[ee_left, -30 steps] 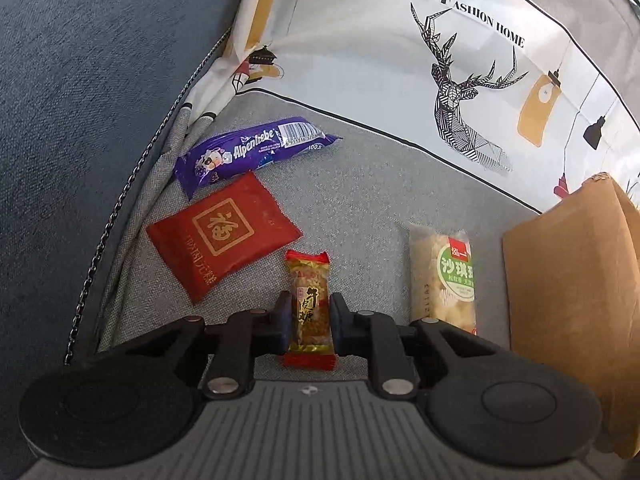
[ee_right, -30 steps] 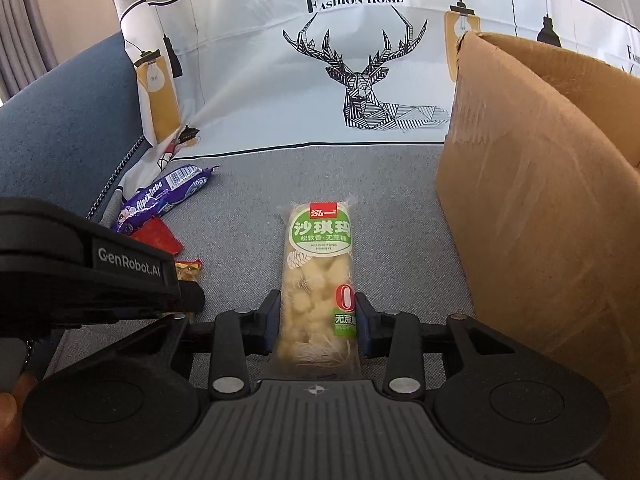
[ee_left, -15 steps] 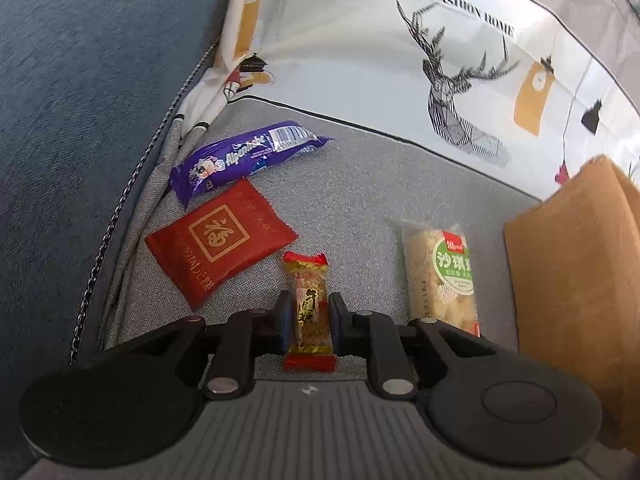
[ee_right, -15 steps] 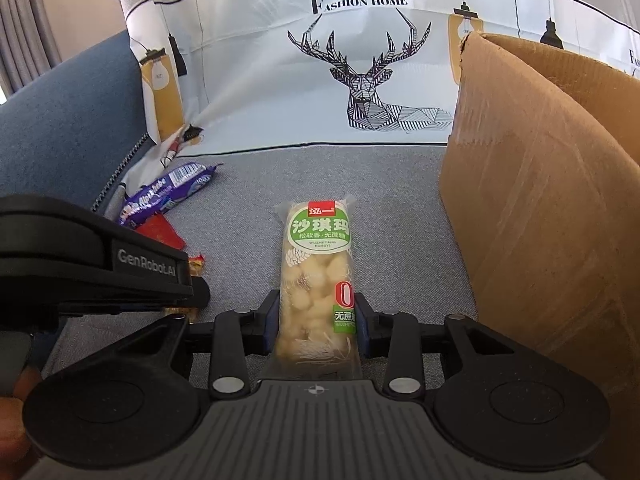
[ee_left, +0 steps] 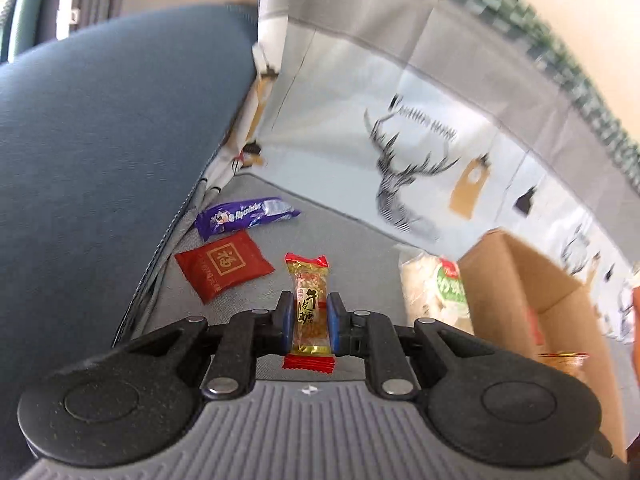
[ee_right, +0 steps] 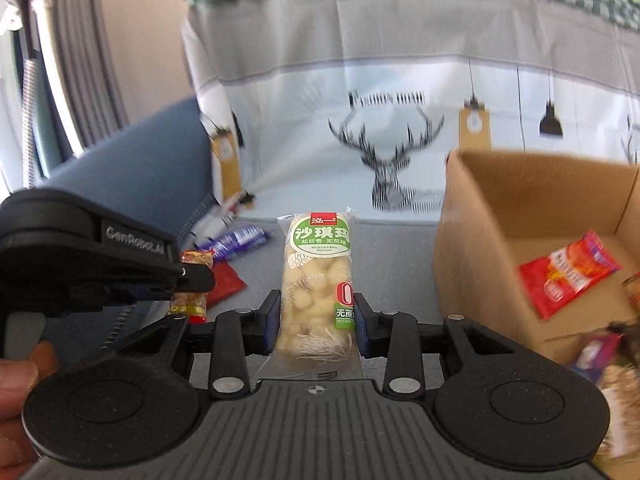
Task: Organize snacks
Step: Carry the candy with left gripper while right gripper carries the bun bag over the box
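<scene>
My left gripper (ee_left: 309, 322) is shut on a small red-and-gold candy bar (ee_left: 308, 308) and holds it above the grey sofa seat. My right gripper (ee_right: 316, 316) is shut on a pale rice-puff bar with a green label (ee_right: 318, 280), lifted off the seat. That bar shows in the left wrist view (ee_left: 436, 288), and the left gripper with its candy (ee_right: 192, 284) shows at the left of the right wrist view. The open cardboard box (ee_right: 520, 220) stands to the right, also in the left wrist view (ee_left: 528, 304).
A purple Alpenliebe bar (ee_left: 246, 216) and a flat red packet (ee_left: 224, 266) lie on the seat near the blue armrest (ee_left: 100, 180). The box holds a red snack packet (ee_right: 568, 272) and other wrappers. A deer-print cloth (ee_right: 400, 120) covers the sofa back.
Both grippers have risen off the seat with their snacks held. The views tilted up, and the inside of the box now shows.
</scene>
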Demonstrator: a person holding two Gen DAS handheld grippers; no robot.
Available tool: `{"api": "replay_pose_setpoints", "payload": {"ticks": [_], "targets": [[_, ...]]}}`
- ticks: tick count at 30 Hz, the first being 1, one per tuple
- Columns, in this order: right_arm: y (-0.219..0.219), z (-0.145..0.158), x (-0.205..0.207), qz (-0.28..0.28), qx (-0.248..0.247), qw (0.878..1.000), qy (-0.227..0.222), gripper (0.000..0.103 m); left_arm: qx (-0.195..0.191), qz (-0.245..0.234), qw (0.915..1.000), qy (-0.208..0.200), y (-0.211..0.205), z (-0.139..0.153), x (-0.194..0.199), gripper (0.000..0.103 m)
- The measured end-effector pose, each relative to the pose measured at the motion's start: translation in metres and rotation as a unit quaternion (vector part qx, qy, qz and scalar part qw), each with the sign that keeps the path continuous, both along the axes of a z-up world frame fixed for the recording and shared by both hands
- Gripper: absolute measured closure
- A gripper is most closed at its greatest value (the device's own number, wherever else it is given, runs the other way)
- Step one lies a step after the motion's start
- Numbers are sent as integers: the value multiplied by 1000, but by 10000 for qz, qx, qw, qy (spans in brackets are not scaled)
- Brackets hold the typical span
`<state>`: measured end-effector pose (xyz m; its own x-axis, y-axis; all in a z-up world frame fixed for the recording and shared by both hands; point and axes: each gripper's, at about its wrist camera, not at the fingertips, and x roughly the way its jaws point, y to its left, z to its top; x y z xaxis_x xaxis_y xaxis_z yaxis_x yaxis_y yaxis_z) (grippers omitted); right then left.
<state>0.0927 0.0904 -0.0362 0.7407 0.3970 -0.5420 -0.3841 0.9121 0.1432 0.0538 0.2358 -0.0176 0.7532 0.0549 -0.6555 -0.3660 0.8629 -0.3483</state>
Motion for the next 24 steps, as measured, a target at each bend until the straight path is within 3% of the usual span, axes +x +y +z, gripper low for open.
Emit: {"api": "replay_pose_setpoints", "payload": {"ticks": [6,14,18,24], "targets": [[-41,48,-31,141,135,9984,-528,65,-189,-20,9987,-469,-19,23,-32,85],[-130,102,-31,-21,140,9937,-1114,65,-85,-274,9982,-532,-57,40,-39,85],[-179,105,-23,-390,4,9885,-1460,65,-8,-398,9974,-596,-69,47,-34,85],[-235,83,-10,-873,88,9907,-1041,65,-74,-546,9955,-771,-92,55,-21,85]]}}
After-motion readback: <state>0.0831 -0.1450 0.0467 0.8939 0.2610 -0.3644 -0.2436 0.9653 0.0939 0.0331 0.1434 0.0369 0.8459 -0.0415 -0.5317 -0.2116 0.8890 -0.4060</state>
